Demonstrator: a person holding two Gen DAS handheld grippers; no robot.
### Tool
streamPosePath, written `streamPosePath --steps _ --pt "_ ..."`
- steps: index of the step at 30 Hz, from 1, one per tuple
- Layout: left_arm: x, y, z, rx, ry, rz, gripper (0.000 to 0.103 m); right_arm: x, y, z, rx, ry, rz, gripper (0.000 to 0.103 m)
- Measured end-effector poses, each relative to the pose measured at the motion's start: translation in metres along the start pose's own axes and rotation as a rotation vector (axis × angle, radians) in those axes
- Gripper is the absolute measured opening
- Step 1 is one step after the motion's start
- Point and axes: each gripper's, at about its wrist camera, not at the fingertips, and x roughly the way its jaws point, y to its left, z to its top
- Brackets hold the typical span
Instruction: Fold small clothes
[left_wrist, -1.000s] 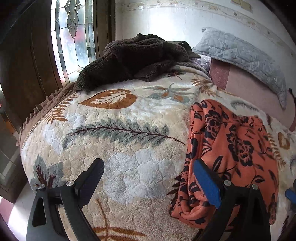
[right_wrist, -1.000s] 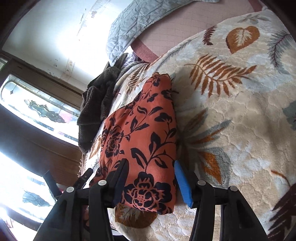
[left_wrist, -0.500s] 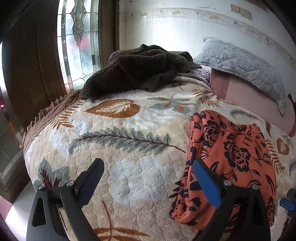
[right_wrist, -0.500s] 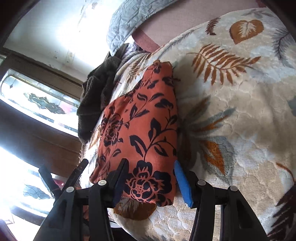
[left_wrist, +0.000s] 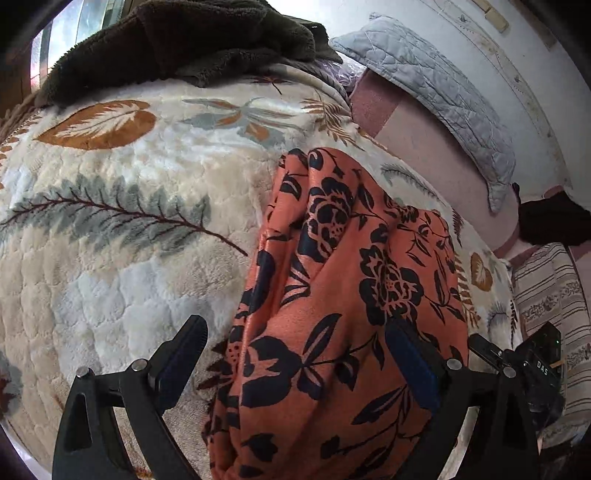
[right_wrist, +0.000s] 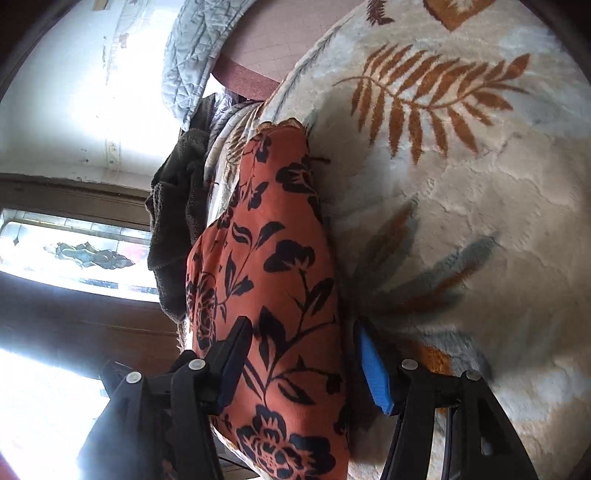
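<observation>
**Orange flowered cloth waited between both grippers**

The orange flowered cloth (left_wrist: 343, 295) lay in a long folded bundle on the leafy blanket (left_wrist: 122, 229). In the left wrist view, the near end of the cloth sat right between the two fingers of the left gripper (left_wrist: 295, 354). The fingers stood wide apart. The right finger seemed to lie over the cloth's right part, and the left finger was just beside its left edge, over the blanket. Nothing was pinched, so the gripper was let go. A brown fuzzy cloth (left_wrist: 177, 40) lay far ahead, and a gray pillow (left_wrist: 436, 85) far ahead to the right.

In the right wrist view, the cloth (right_wrist: 273, 280) ran from between the fingers of the right gripper (right_wrist: 303, 362) and away ahead. Those fingers were opening, one on each side of the cloth, not squeezing it.

To do the next fold well, I think each gripper should pinch one near corner, take all the layers together, and lift both at the same speed so the bundle stays neat.
</observation>
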Motion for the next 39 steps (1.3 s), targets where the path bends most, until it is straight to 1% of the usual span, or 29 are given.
streamPosePath --steps 1,2,4,6,8,10,12,13,14,15,16,17,18,19,22,24,25,26,27,28,29,30,31,33,34,35,38,39 --pt "0.005 0.0 0.002 -0.005 0.025 -0.016 0.097 0.005 0.001 0.005 -0.003 0.0 0.004 0.062" --pt "0.01 0.001 0.004 -0.019 0.048 -0.034 0.097 0.012 0.002 0.01 -0.007 0.01 0.013 0.066" --pt "0.021 0.007 0.006 -0.064 0.102 -0.077 0.097 0.028 0.0 0.017 0.014 0.046 0.044 0.066" --pt "0.023 0.01 0.009 -0.089 0.098 -0.106 0.097 0.036 0.002 0.02 0.013 0.051 0.058 0.067" --pt "0.028 0.01 0.012 -0.098 0.106 -0.147 0.097 0.04 0.007 0.023 -0.015 0.062 0.057 0.068" --pt "0.03 0.009 0.013 -0.109 0.103 -0.161 0.096 0.045 0.01 0.023 -0.031 0.062 0.065 0.068" --pt "0.029 0.006 0.014 -0.111 0.096 -0.2 0.094 0.046 0.011 0.022 -0.043 0.049 0.071 0.066" --pt "0.03 0.003 0.014 -0.109 0.095 -0.21 0.083 0.045 0.012 0.02 -0.047 0.041 0.066 0.059" --pt "0.031 -0.002 0.014 -0.1 0.087 -0.193 0.077 0.043 0.012 0.02 -0.047 0.031 0.064 0.051" --pt "0.03 -0.005 0.014 -0.084 0.075 -0.175 0.064 0.039 0.012 0.019 -0.046 0.019 0.069 0.047" --pt "0.03 -0.006 0.013 -0.075 0.067 -0.169 0.058 0.035 0.013 0.018 -0.05 0.005 0.076 0.043" --pt "0.029 -0.007 0.013 -0.076 0.059 -0.183 0.055 0.031 0.016 0.018 -0.063 -0.009 0.08 0.04" --pt "0.027 -0.009 0.012 -0.078 0.046 -0.197 0.051 0.026 0.019 0.018 -0.079 -0.024 0.081 0.04" --pt "0.025 -0.013 0.012 -0.07 0.031 -0.202 0.05 0.021 0.022 0.017 -0.092 -0.037 0.083 0.04" --pt "0.021 -0.036 0.004 0.017 0.003 -0.175 0.048 0.005 0.026 0.015 -0.115 -0.062 0.076 0.04" --pt "0.022 -0.058 -0.004 0.112 0.01 -0.149 0.048 -0.008 0.022 0.015 -0.111 -0.077 0.051 0.04" --pt "0.025 -0.068 -0.008 0.167 0.018 -0.113 0.05 -0.013 0.017 0.015 -0.097 -0.079 0.042 0.04" --pt "0.029 -0.075 -0.01 0.21 0.026 -0.055 0.053 -0.016 0.009 0.017 -0.075 -0.069 0.033 0.04" --pt "0.033 -0.077 -0.01 0.231 0.033 -0.006 0.063 -0.014 0.001 0.019 -0.055 -0.045 0.019 0.04" --pt "0.035 -0.075 -0.01 0.23 0.039 0.02 0.072 -0.011 -0.005 0.02 -0.045 -0.028 0.003 0.041" --pt "0.036 -0.072 -0.007 0.211 0.042 0.027 0.076 -0.007 -0.009 0.021 -0.037 -0.018 -0.015 0.049" --pt "0.037 -0.066 -0.004 0.183 0.047 0.026 0.082 -0.003 -0.011 0.022 -0.027 -0.011 -0.036 0.053" --pt "0.037 -0.059 -0.001 0.148 0.053 0.023 0.087 -0.002 -0.012 0.023 -0.016 -0.005 -0.036 0.058" --pt "0.043 -0.045 -0.001 0.085 0.088 0.0 0.093 -0.003 -0.013 0.025 0.01 0.004 -0.015 0.062" --pt "0.047 -0.041 -0.003 0.07 0.11 -0.021 0.094 -0.003 -0.014 0.026 0.022 0.006 -0.011 0.066" --pt "0.046 -0.042 -0.003 0.088 0.105 -0.025 0.094 -0.003 -0.013 0.027 0.031 0.008 -0.008 0.068" --pt "0.045 -0.049 -0.008 0.147 0.108 -0.023 0.094 0.0 -0.014 0.029 0.035 0.015 -0.001 0.068" --pt "0.044 -0.052 -0.01 0.152 0.107 -0.037 0.089 0.001 -0.014 0.029 0.032 0.017 0.006 0.068"
